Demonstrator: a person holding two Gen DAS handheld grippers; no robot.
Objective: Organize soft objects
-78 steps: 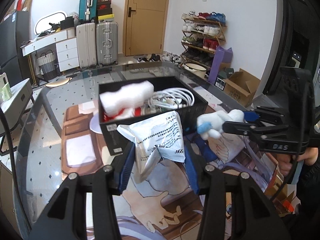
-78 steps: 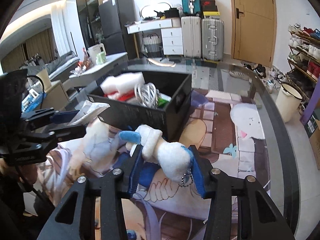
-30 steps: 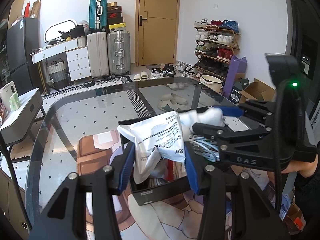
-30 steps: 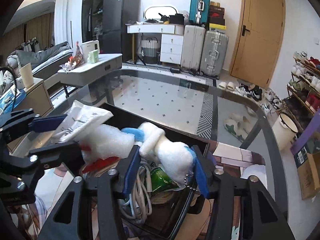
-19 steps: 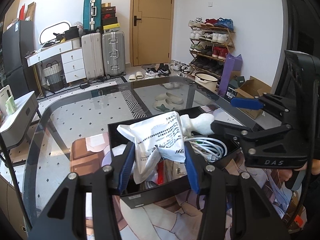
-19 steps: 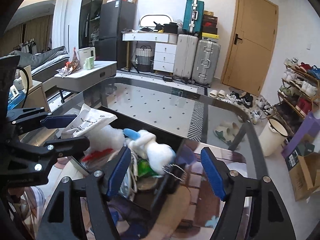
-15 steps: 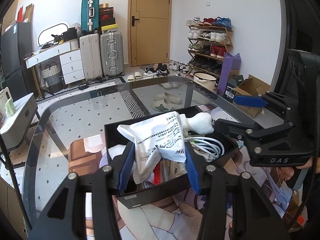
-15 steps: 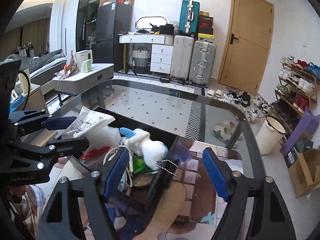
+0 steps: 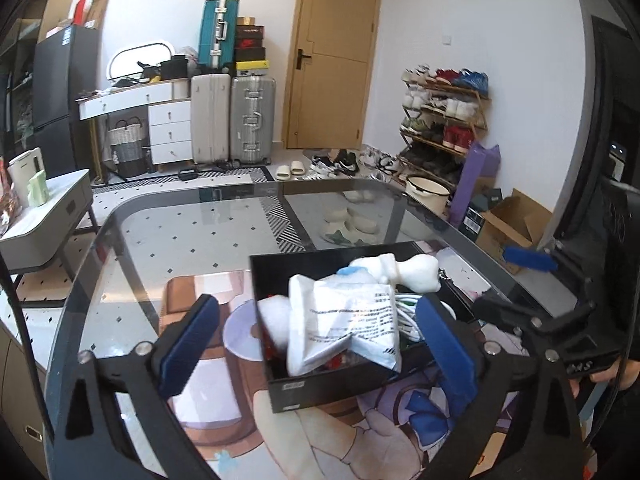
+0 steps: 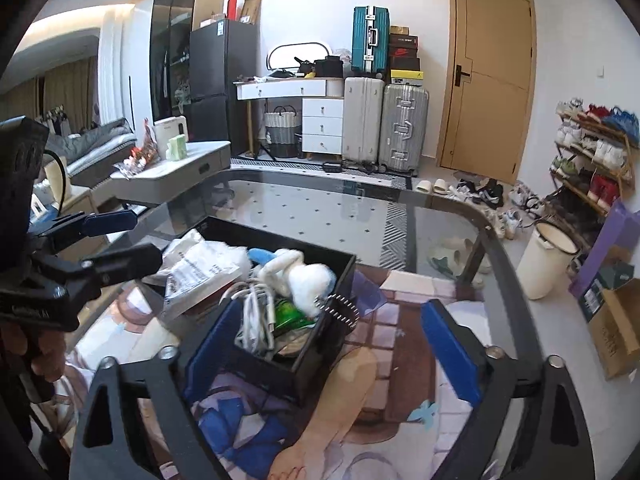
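With both grippers' jaws opening wide and empty, the left gripper (image 9: 316,344) and right gripper (image 10: 332,344) hang over the box (image 9: 320,390), where the packet (image 9: 348,320) and plush toy (image 10: 300,274) lie heaped; I fear they could slide off.

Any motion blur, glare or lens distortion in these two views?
Left wrist view: white packet smeared by motion blur, room sharp, glass table reflects the floor; right wrist view: shoe rack blurred at the edge, fisheye bends the door.
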